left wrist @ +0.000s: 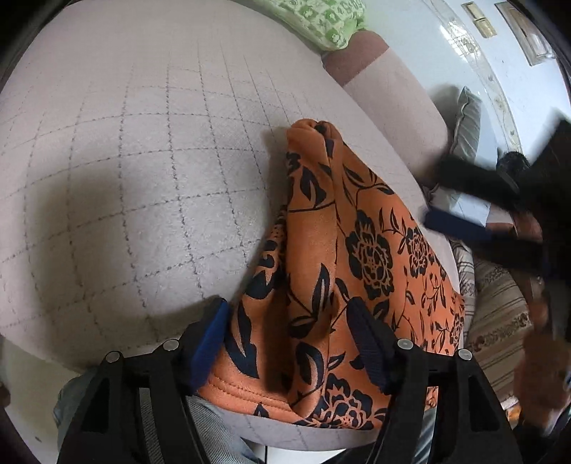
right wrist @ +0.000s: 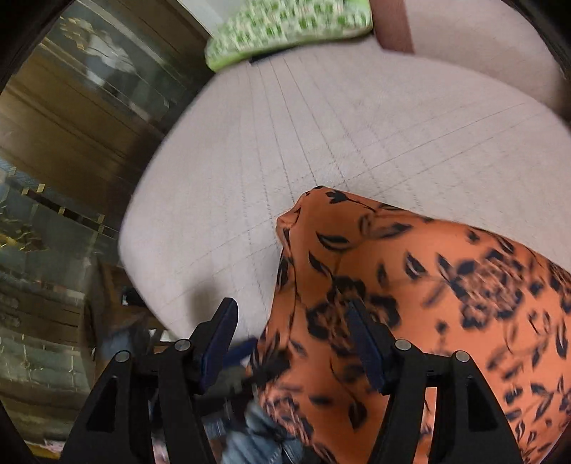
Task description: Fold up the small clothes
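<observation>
An orange garment with black flowers [left wrist: 357, 257] lies bunched on the grey checked cushion [left wrist: 142, 160], near its front edge. My left gripper [left wrist: 289, 314] is open, its fingers standing on either side of the garment's near hemmed end. In the right wrist view the same orange garment [right wrist: 446, 303] fills the lower right, blurred by motion. My right gripper [right wrist: 291, 316] is open, its right finger over the cloth and its left finger beyond the cloth's edge. The right gripper also shows blurred at the right of the left wrist view [left wrist: 474, 210].
A green and white patterned cushion [left wrist: 321, 21] lies at the far end of the seat, also in the right wrist view [right wrist: 285, 28]. A striped fabric [left wrist: 499, 303] lies to the right below the seat. A glass-fronted wooden cabinet [right wrist: 71, 125] stands to the left.
</observation>
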A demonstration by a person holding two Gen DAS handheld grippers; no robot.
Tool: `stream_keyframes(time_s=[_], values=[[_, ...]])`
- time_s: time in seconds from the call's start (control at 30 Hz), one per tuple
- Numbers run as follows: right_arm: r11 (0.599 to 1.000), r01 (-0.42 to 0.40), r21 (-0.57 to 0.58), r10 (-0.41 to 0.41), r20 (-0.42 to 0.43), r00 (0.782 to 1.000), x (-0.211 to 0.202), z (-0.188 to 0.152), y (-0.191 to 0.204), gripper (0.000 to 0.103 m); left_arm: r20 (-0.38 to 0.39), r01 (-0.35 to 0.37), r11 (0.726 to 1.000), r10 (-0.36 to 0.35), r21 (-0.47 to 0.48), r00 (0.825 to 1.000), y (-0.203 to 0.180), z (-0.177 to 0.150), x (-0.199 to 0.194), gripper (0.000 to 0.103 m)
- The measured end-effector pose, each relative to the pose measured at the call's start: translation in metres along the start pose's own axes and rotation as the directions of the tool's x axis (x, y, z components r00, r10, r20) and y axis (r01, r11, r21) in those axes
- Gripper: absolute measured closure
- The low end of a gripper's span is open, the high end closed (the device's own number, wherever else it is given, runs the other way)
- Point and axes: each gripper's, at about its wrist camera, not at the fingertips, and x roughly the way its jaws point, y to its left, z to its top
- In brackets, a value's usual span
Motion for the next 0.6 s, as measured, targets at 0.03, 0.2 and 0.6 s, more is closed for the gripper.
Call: stream_keyframes(time_s=[0.03,0.2,0.6], values=[[1.0,0.016,0.005,-0.016,-0.027,1.0,0.011,0.008,0.003,0.038,0.0,-0.001,1.0,0.001,0.013,1.0,-0.001,0.001,0.001,0.038],[0.989,0.144,-0.032,-0.147,-0.161,0.976,0.057,0.032,0.017,0.038,-0.037,0.001,0.999,0.001,0.054,0.999,-0.005,0.001,0.013,0.08],[0.971,0.236,-0.046,-0.238,-0.308,0.921,0.099,0.037,0.024,0.036,-0.019,0.036,0.999,-0.036,0.001,0.999,-0.003,0.003,0.019,0.088]])
